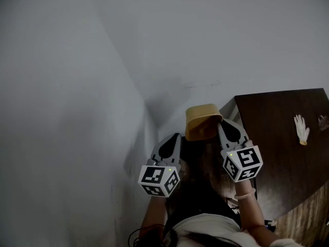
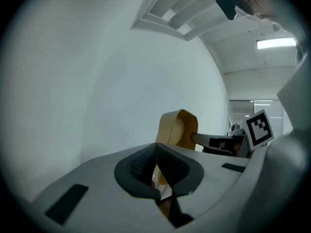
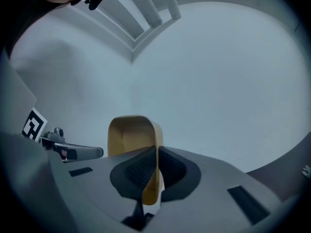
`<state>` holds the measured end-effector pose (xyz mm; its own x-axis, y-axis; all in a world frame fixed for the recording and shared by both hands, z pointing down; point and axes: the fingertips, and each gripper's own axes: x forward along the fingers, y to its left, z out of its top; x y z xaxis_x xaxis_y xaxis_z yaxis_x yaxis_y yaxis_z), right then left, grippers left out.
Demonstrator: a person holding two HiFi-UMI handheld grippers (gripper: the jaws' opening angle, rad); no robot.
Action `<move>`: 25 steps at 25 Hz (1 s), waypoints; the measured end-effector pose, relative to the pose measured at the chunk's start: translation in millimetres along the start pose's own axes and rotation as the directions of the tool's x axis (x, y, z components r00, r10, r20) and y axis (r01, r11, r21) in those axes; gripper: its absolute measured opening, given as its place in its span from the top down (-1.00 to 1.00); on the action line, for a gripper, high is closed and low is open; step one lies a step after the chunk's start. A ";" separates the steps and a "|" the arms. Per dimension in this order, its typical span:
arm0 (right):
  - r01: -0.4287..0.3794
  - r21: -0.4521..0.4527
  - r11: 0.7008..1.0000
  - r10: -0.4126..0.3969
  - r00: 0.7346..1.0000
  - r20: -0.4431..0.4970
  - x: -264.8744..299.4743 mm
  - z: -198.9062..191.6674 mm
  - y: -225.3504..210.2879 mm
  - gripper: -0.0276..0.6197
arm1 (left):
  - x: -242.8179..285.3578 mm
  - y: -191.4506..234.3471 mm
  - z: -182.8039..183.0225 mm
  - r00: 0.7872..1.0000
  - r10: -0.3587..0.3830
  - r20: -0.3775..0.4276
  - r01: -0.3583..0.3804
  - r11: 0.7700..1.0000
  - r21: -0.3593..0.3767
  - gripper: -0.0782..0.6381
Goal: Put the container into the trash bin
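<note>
A yellow-tan plastic container (image 1: 203, 118) is held up in front of a pale wall, its open side tilted. My right gripper (image 1: 222, 123) is shut on its right wall. In the right gripper view the thin container wall (image 3: 156, 178) runs between the dark pads, and the tub (image 3: 131, 135) rises beyond them. My left gripper (image 1: 176, 137) is just left of the container, jaws shut with nothing between them. In the left gripper view the container (image 2: 177, 127) stands behind the closed left gripper (image 2: 156, 166). No trash bin is in view.
A dark brown table (image 1: 282, 138) stands at the right with a white glove (image 1: 302, 129) lying on it. The pale wall (image 1: 77, 86) fills the left and the top. A ceiling vent (image 2: 180, 8) and a strip light (image 2: 274, 43) are overhead.
</note>
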<state>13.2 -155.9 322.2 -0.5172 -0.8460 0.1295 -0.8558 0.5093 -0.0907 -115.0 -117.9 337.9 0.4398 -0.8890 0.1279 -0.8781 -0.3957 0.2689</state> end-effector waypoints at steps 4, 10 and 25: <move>-0.021 -0.010 1.000 0.021 1.000 -0.020 15.5 -13.4 -8.7 0.86 | 18.3 9.2 -9.3 1.000 0.020 -0.009 -0.020 1.000 -0.001 0.73; -0.054 -0.036 0.998 0.052 0.997 -0.055 32.2 -39.2 -21.8 0.86 | 39.4 11.6 -29.4 0.999 0.049 -0.023 -0.049 0.999 -0.001 0.73; -0.121 -0.108 0.987 0.102 0.982 -0.161 79.3 -120.9 -37.1 0.86 | 67.9 44.3 -87.7 0.993 0.110 -0.051 -0.112 0.993 -0.044 0.73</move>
<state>2.6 -222.8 455.2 -0.5970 -0.7530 0.2768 -0.7834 0.6216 0.0012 -107.5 -175.6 442.2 0.3496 -0.9140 0.2057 -0.9129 -0.2830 0.2943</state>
